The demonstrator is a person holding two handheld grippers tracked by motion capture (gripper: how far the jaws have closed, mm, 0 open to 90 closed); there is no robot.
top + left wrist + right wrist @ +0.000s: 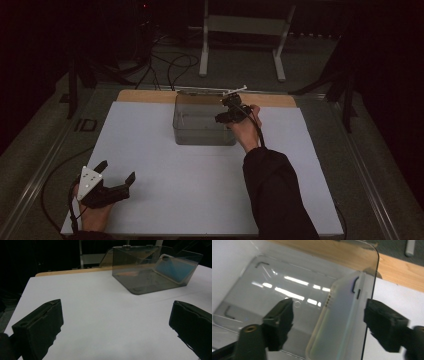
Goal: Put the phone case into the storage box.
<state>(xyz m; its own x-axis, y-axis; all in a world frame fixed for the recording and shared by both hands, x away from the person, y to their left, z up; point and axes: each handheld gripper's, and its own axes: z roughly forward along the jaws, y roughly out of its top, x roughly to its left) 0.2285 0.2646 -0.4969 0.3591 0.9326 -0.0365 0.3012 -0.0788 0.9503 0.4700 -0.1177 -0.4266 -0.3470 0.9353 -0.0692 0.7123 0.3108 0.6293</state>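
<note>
Two grippers work over a white sheet point(200, 190) that covers most of a wooden table point(150, 96). Nearest the person, at the sheet's near left corner, the left gripper point(116, 171) rests low in the left hand point(92, 216), its grey three-cornered plate on top. Its jaws stand wide apart with nothing between them; in the left gripper view only bare white sheet lies between the two black pads.

Farther out, past the middle of the sheet, the right hand point(245, 131) holds the right gripper point(328, 315) over the right end of a clear smoky plastic box point(202, 125), the dark sleeve reaching up from the near edge. The jaws are released and spread wide, one inside the box and one outside its right wall. Between them, but touched by neither pad, a translucent phone case point(337, 322) stands on edge inside the box, leaning against that right wall. In the left gripper view the case point(175, 268) looks pale blue through the plastic.

Beyond the box the bare wooden strip of the table shows, and behind it a white metal stand point(240, 30) on the dark floor.
</note>
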